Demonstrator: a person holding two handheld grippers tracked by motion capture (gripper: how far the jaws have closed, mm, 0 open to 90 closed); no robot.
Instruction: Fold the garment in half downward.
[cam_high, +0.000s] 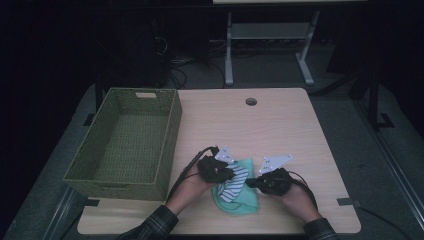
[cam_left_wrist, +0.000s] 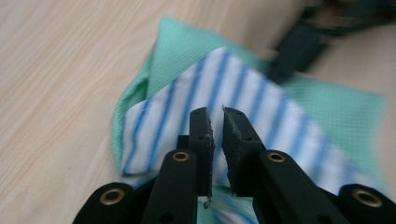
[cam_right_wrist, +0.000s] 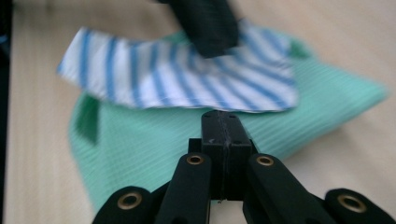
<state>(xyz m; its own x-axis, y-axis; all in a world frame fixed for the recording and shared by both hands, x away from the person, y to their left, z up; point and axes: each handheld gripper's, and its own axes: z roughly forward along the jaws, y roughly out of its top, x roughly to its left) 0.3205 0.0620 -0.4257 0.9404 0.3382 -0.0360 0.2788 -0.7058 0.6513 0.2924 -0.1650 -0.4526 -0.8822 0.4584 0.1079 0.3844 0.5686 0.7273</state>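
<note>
A blue-and-white striped cloth (cam_high: 235, 182) lies over a mint green cloth (cam_high: 245, 202) at the table's front middle. My left gripper (cam_high: 231, 173) points at the striped cloth from the left. In the left gripper view its jaws (cam_left_wrist: 217, 111) stand a narrow slit apart over the striped cloth (cam_left_wrist: 159, 126), and I see nothing pinched between them. My right gripper (cam_high: 250, 183) comes in from the right. Its jaws (cam_right_wrist: 224, 114) are shut, tips at the near edge of the striped cloth (cam_right_wrist: 154, 79), which hangs a little above the green cloth (cam_right_wrist: 154, 144).
A green wicker basket (cam_high: 176, 125) stands open on the table's left side, with nothing in it. The wooden table (cam_high: 280, 130) has a round cable hole (cam_high: 251, 101) near its far edge. Beyond it, a desk frame and cables stand on the dark floor.
</note>
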